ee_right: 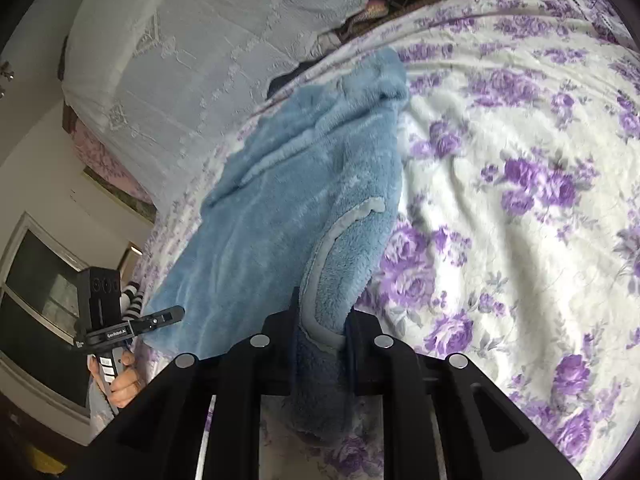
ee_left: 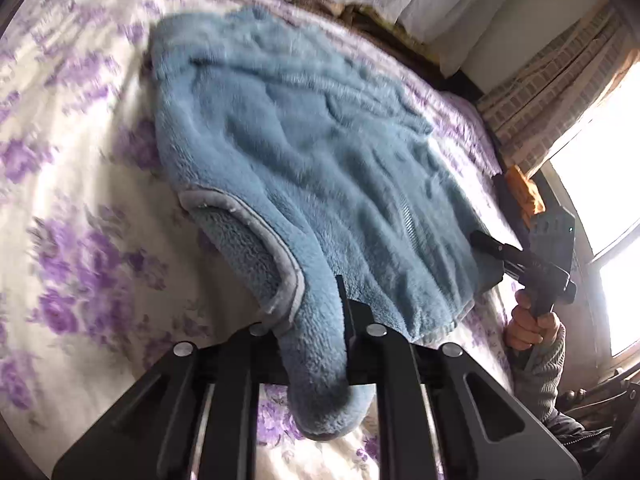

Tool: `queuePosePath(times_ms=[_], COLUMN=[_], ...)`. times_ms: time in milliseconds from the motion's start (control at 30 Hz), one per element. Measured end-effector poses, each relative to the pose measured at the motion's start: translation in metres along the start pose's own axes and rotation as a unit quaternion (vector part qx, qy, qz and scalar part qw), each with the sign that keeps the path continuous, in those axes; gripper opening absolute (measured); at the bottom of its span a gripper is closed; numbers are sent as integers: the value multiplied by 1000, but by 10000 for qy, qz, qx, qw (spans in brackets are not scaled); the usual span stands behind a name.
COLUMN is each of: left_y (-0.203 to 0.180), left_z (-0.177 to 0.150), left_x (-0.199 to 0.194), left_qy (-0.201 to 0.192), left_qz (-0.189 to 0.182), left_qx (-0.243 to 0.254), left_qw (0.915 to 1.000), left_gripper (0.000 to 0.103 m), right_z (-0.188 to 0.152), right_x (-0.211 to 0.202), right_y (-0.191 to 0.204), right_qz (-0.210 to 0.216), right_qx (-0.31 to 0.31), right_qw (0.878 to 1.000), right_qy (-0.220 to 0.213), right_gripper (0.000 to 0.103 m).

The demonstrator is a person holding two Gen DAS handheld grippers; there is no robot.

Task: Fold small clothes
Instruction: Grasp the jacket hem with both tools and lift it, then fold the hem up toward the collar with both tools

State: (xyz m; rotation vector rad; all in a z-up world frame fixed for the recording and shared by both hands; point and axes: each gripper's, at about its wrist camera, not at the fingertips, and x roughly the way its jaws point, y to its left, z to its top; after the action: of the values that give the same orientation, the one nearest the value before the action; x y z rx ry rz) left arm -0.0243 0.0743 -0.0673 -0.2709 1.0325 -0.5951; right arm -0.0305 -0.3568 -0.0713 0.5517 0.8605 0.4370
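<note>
Both claws are clamped on fabric right now: the left claw point(ee_left: 316, 340) is pinching a thick roll of the blue fleece top point(ee_left: 304, 152) next to a grey-trimmed armhole point(ee_left: 276, 252), and the right claw point(ee_right: 320, 332) is pinched on the matching bit at the other armhole point(ee_right: 340, 236). Out in front of both claws the rest of the fleece drapes down onto the floral bedspread point(ee_left: 72, 184), far end resting flat, near end lifted. My take is this is the carry-over part of a fold, so the trick is keeping both claws level with each other and the edge between them taut-ish, so the fleece doesn't sag in the middle. Fleece is bulky and grippy, so it'll likely drag the bedspread or bunch if you slide it; lift, go forward over the far hem point(ee_right: 384, 76), lay it down, then let go. Off to the side of the left claw there's a curtained window point(ee_left: 600, 184), nothing in the way.
</note>
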Motion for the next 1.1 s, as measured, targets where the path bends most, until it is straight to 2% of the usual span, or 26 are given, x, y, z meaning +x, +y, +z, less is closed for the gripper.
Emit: queuePosePath(times_ms=[133,267,667,1100], left_y=[2,3,-2,4], left_z=[8,24,73,132], left_x=[-14,-20,-26,-27], left_qy=[-220,-324,-511,-804], left_qz=[-36,88,308,343], left_qx=[-32,-27,-12,-162], left_qw=[9997,9994,9982,9960], left_gripper=[13,13,13,13], right_z=[9,26,77,142], right_x=[-11,-14,-5,23], right_y=[0,12,23,29], right_qz=[317,435,444,493], right_qx=[165,116,279,521], right_qw=[9992,9989,9985,9973], right_qy=[-158,-144,-150,-185], right_gripper=[17,17,17,17])
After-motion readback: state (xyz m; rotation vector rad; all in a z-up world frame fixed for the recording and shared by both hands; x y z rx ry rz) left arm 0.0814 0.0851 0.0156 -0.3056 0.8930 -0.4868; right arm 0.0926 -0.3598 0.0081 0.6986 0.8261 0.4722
